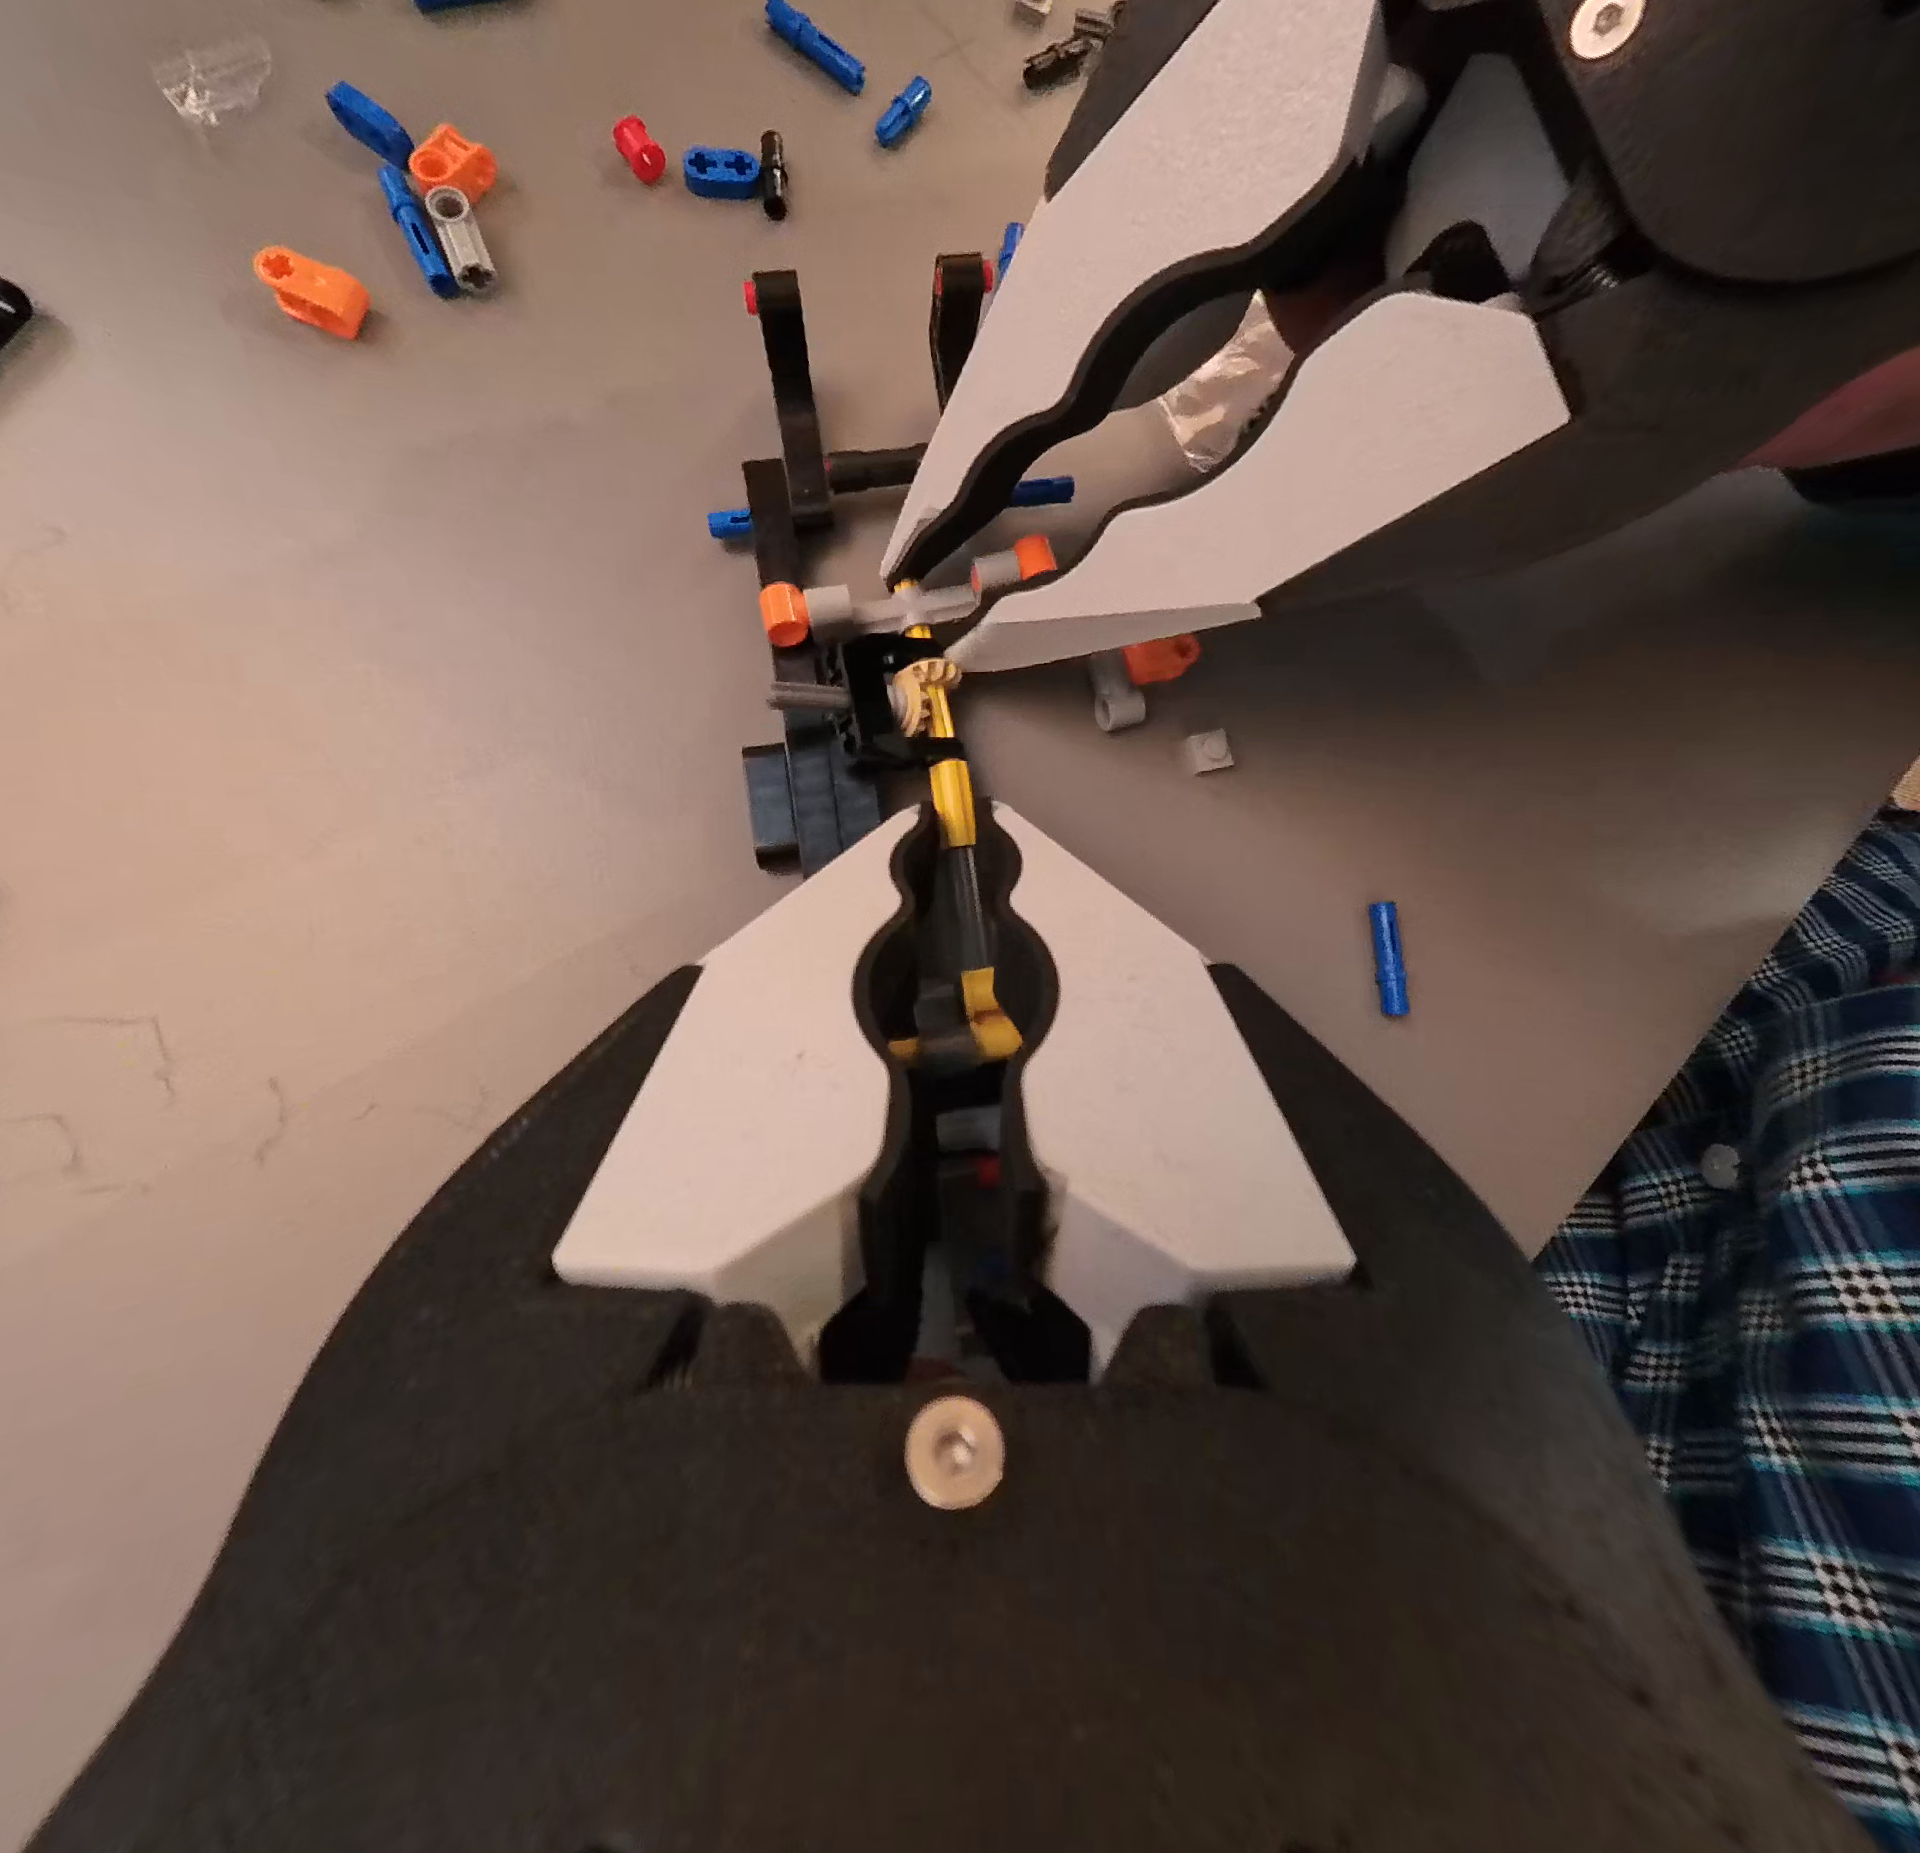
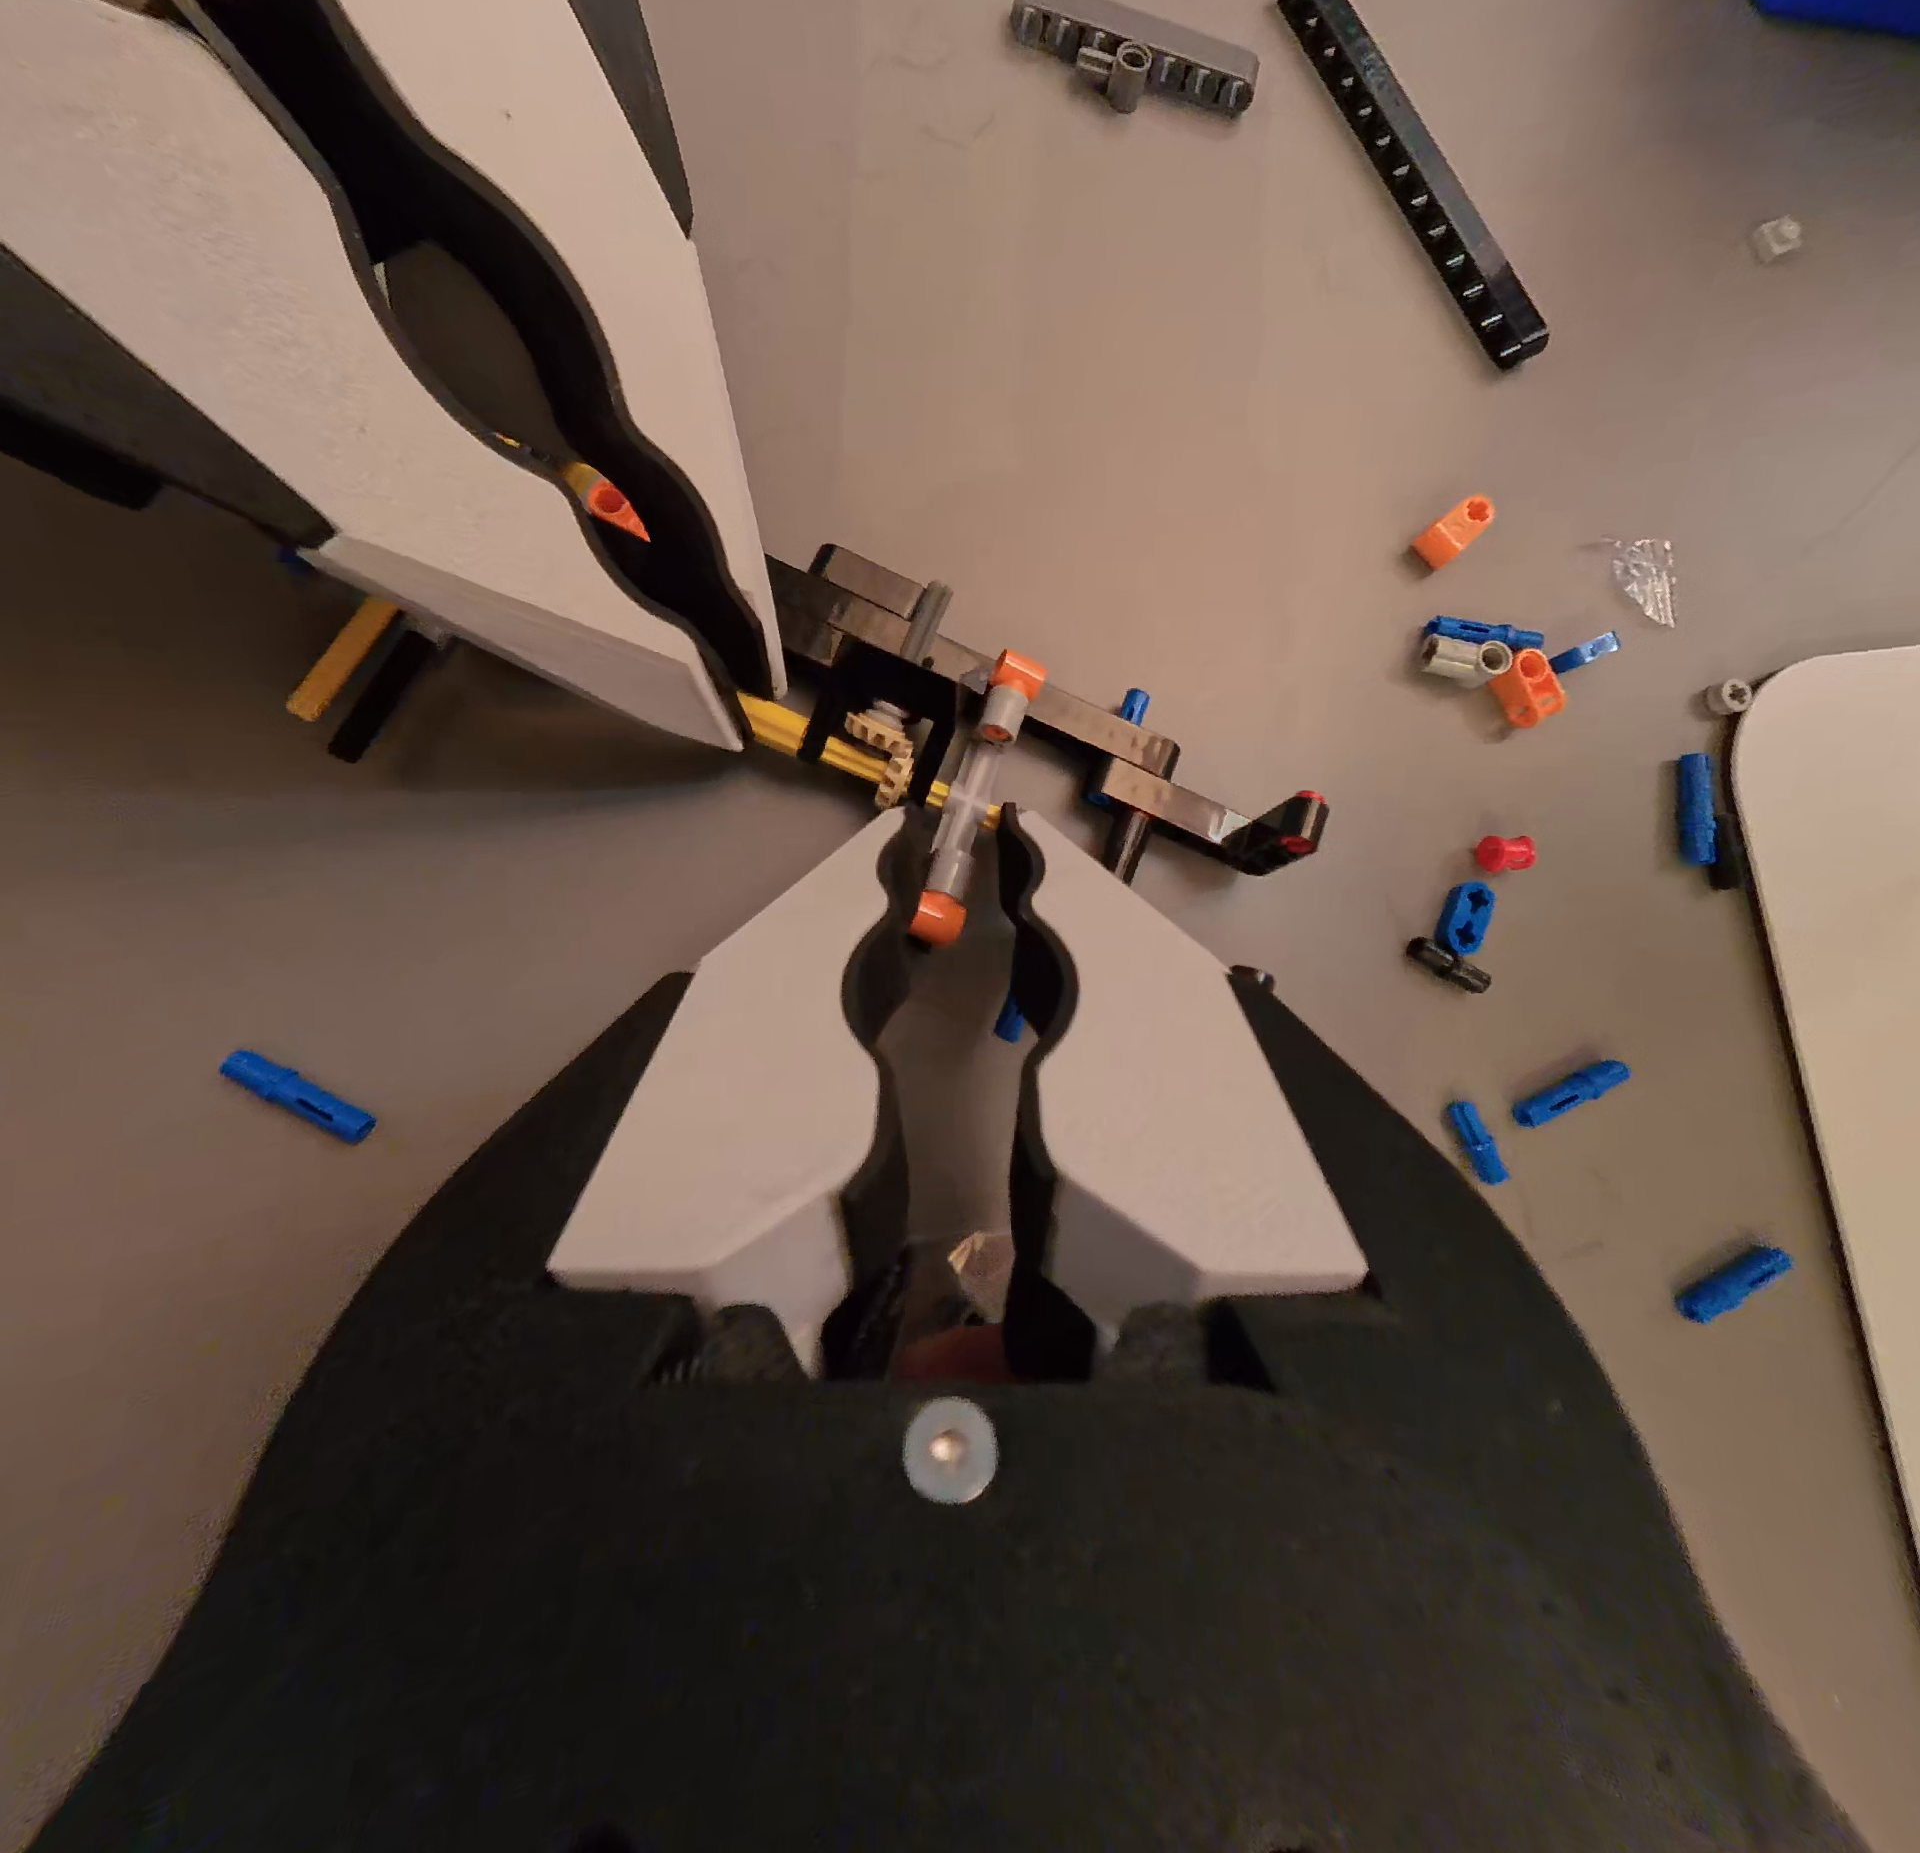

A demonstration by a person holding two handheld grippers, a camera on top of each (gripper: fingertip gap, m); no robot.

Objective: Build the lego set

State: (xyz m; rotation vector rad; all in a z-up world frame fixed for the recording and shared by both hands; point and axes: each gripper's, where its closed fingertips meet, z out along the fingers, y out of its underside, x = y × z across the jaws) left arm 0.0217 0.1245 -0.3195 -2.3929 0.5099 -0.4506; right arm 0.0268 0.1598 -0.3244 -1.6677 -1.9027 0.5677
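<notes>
My left tongs (image 1: 954,816) are clamped on the yellow axle (image 1: 948,733) of the black lego assembly (image 2: 1081,733) on the worktop (image 2: 1039,401), while my right tongs (image 2: 951,816) pinch its grey cross connector (image 2: 971,801).

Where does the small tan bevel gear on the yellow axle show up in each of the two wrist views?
Left wrist view: the small tan bevel gear sits just above centre, beyond the left gripper.
Right wrist view: the gear sits left of centre, above the right gripper.
Shared landmark: the grey cross piece with orange end caps, beside the gear on the yellow axle.
</notes>
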